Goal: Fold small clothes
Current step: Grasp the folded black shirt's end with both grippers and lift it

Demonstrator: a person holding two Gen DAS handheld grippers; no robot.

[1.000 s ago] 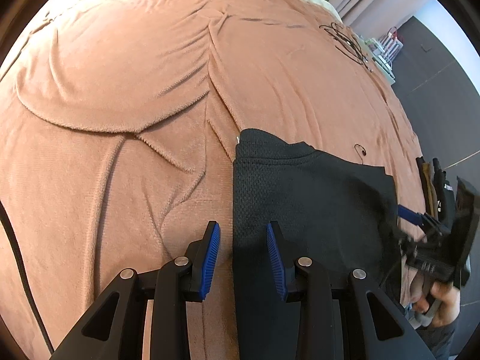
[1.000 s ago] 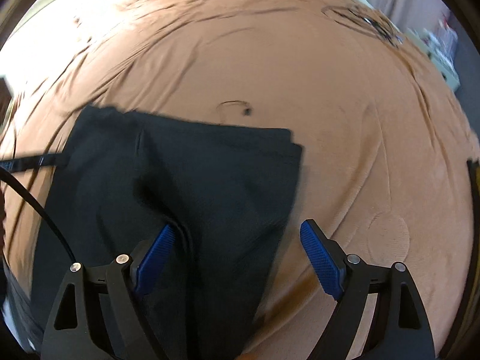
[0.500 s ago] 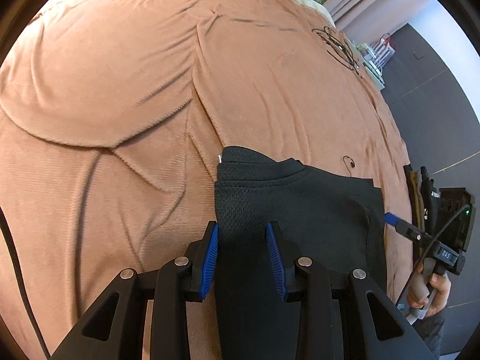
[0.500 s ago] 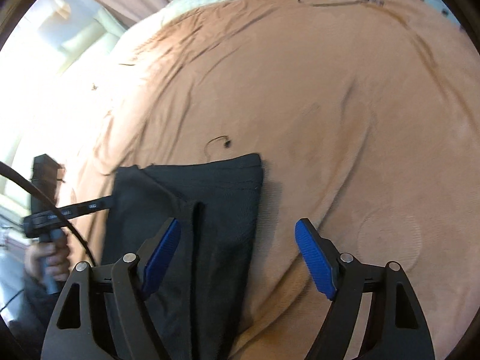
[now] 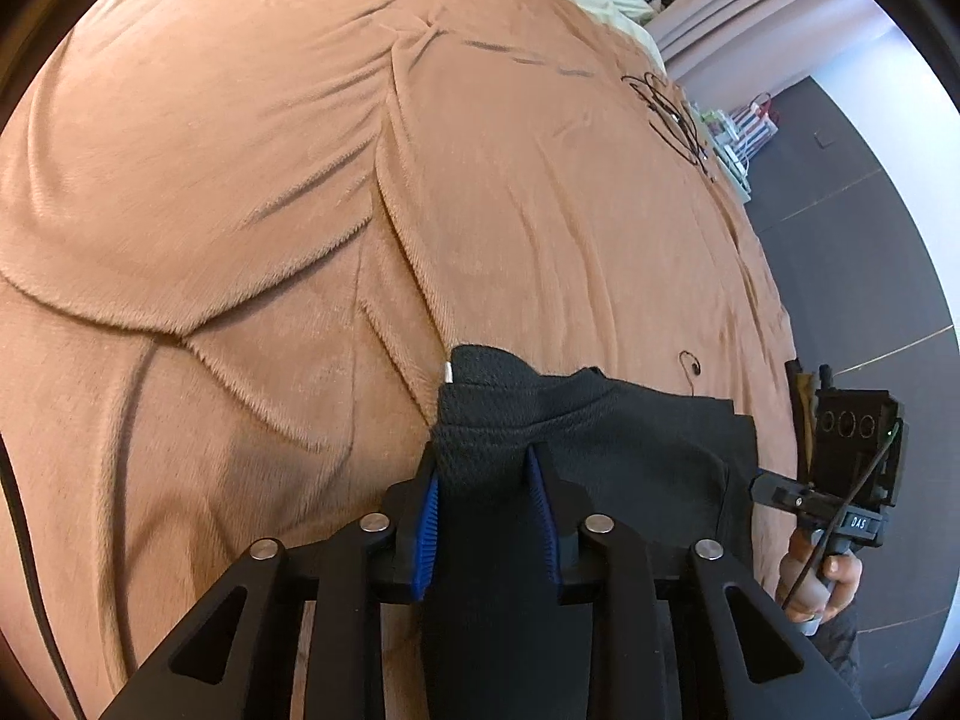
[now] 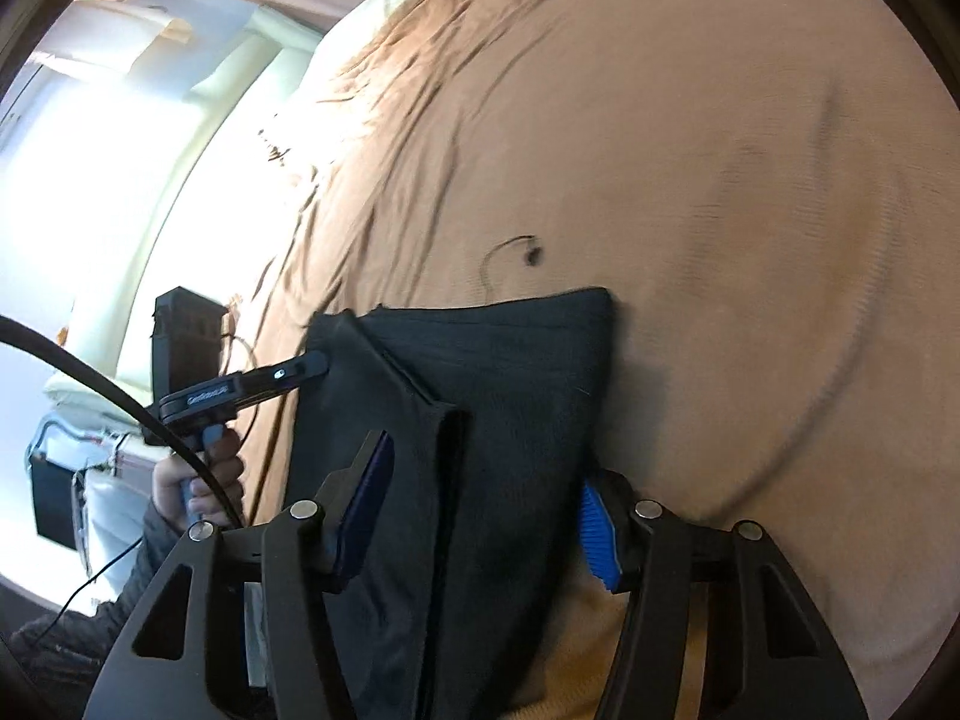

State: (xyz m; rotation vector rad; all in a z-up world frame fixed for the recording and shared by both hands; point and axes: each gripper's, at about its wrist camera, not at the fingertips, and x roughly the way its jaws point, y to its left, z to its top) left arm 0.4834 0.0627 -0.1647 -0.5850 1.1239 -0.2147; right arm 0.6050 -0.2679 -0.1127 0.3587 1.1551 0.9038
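Note:
A black mesh garment (image 5: pixel 600 456) lies folded on the brown blanket (image 5: pixel 300 180). My left gripper (image 5: pixel 485 474) has its blue pads on either side of the garment's left edge, which bunches up between them. In the right wrist view the garment (image 6: pixel 510 390) lies between the fingers of my right gripper (image 6: pixel 480 492), which is open and straddles its near right edge. The left gripper also shows in the right wrist view (image 6: pixel 312 366) at the garment's far left edge. The right gripper shows in the left wrist view (image 5: pixel 774 489) at the garment's right edge.
A thin dark cord (image 5: pixel 690 366) lies on the blanket just past the garment; it also shows in the right wrist view (image 6: pixel 510 252). A tangle of black wire (image 5: pixel 672 114) lies at the far right of the bed. The bed's right edge drops to a dark floor (image 5: pixel 852 192).
My left gripper has closed in on the garment's left edge, which now bunches between its pads. My right gripper has swung over the garment's right edge and narrowed its opening.

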